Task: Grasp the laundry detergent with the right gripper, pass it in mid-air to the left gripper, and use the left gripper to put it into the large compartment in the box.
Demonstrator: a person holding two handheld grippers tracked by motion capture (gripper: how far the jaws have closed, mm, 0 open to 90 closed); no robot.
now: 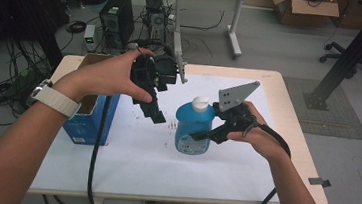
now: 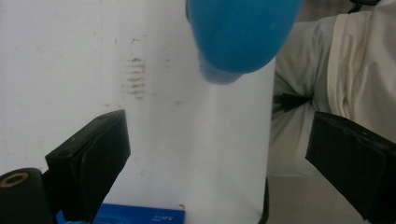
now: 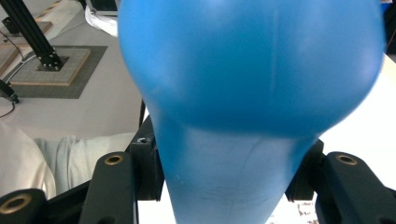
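The right gripper (image 1: pixel 205 134) clamps the blue bottle (image 1: pixel 194 128) above the table (image 1: pixel 128 162); the left gripper (image 1: pixel 154 110) hangs open beside it. The grip looks narrow, perhaps low, so the bottle could swing or slip.

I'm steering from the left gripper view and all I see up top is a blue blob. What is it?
Observer: A blue bottle with a white cap, seen whole from the high view.
Operator: Is anything holding it?
Observer: Yes, the right gripper is clamped on its side; the right gripper view shows both jaws pressed against the bottle.
Operator: Is my gripper close to it?
Observer: In the high view the left gripper hangs just left of the bottle, jaws open, touching nothing.
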